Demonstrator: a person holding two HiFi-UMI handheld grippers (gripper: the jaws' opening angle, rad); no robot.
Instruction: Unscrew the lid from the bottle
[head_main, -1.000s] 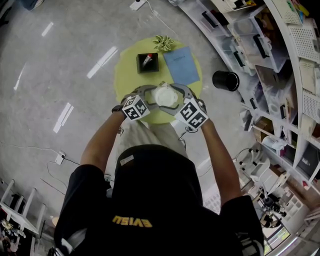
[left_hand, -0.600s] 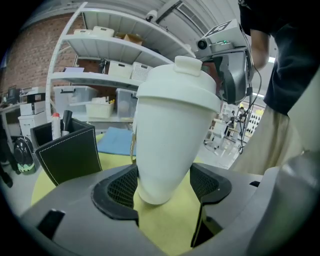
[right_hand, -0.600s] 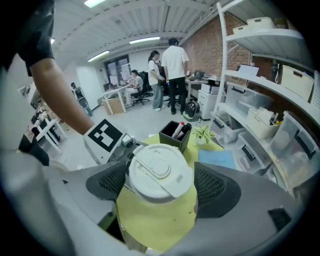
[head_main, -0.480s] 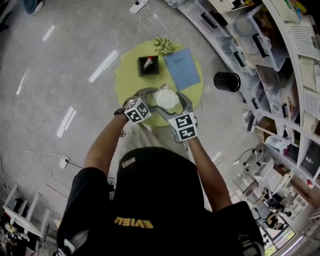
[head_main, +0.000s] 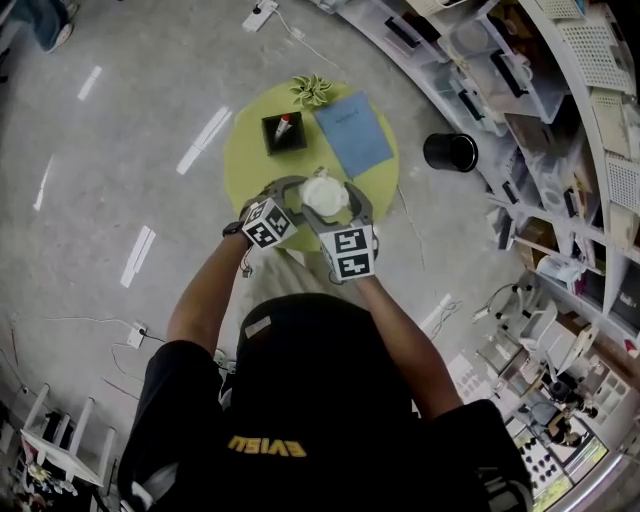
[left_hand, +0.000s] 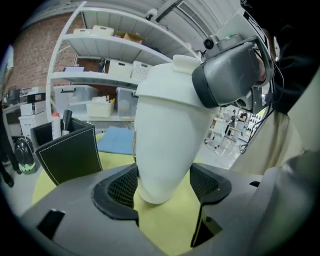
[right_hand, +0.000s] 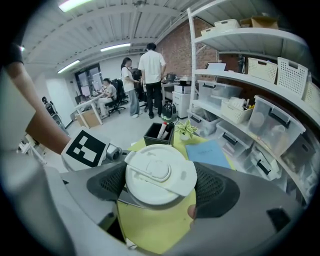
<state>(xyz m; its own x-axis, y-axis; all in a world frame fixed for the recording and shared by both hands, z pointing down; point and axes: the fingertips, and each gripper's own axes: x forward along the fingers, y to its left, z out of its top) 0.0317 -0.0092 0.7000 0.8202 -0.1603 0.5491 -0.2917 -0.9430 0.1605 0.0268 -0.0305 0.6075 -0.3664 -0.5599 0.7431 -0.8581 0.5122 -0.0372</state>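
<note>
We clamp our left gripper (left_hand: 162, 186) on the narrow base of the white bottle (left_hand: 170, 125), while our right gripper (right_hand: 160, 187) grips its lid (right_hand: 159, 172), above the yellow table (head_main: 250, 160).

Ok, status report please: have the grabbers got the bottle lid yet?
Left gripper clamped low on white plastic bottle. Right gripper clamped round its white round lid, lid on. Black pen box stands clear.

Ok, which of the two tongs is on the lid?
The right tongs: they clamp the white lid from both sides, while the left tongs grip the bottle at its narrow lower end.
</note>
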